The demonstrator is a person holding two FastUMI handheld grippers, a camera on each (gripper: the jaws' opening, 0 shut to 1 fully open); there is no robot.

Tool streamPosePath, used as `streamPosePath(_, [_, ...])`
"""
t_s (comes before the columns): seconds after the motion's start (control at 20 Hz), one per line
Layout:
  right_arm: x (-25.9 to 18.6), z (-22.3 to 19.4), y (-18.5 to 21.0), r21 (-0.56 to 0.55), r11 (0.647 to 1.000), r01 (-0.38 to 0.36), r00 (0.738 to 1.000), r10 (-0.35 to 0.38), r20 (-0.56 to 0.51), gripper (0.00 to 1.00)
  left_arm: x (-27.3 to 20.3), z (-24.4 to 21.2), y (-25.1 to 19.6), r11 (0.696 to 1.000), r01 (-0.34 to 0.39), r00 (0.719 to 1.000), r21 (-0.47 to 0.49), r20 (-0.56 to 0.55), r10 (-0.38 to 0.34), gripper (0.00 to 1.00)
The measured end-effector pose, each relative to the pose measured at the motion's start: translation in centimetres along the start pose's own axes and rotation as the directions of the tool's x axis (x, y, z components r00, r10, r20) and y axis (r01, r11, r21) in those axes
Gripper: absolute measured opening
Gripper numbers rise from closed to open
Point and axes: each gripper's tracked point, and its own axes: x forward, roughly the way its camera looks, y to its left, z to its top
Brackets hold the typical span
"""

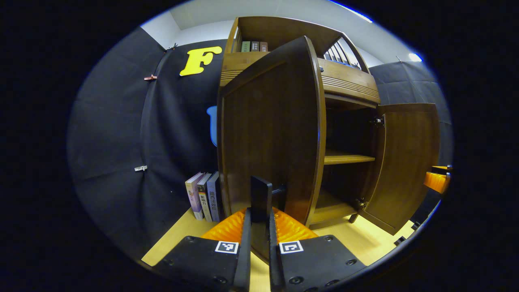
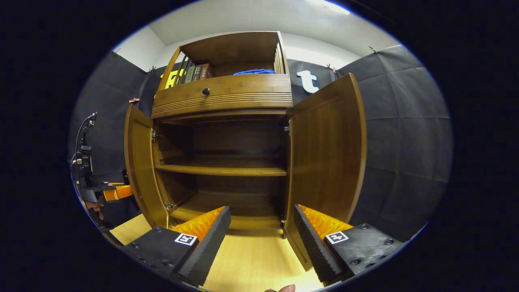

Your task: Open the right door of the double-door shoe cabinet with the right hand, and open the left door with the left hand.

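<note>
Left tongs (image 1: pixel 259 227) clamped on left door (image 1: pixel 267 129) handle (image 1: pixel 261 196); right tongs (image 2: pixel 259 231) apart, empty; right door (image 2: pixel 324 158) swung open.

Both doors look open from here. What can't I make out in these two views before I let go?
- Left door handle: left gripper view, the left gripper covers most of it.
- Cabinet floor, lower compartment: right gripper view, dark and partly behind the right gripper.
- Book titles: left gripper view, too small.
- Blue cloth: right gripper view, mostly behind the drawer front.
</note>
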Motion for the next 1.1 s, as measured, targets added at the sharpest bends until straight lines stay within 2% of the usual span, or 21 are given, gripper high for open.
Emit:
streamPosePath(0.3, [0.4, -0.1, 3.0, -0.008, 0.999, -0.042, 0.999, 0.042, 0.000, 0.99, -1.3, -0.1, 2.9, 1.000, -0.014, 1.000, -0.005, -0.001, 0.014, 0.17])
streamPosePath(0.6, [0.6, -0.4, 4.8, -0.011, 0.998, -0.060, 0.998, 0.060, 0.000, 0.99, -2.3, -0.3, 4.7, 1.000, 0.005, 1.000, -0.014, 0.004, -0.005, 0.14])
streamPosePath(1.1, [1.3, -0.6, 6.4, -0.025, 0.996, -0.089, 0.996, 0.089, -0.008, 0.99, -2.8, -0.4, 9.7, 0.998, -0.049, 0.999, -0.030, 0.011, 0.049, 0.13])
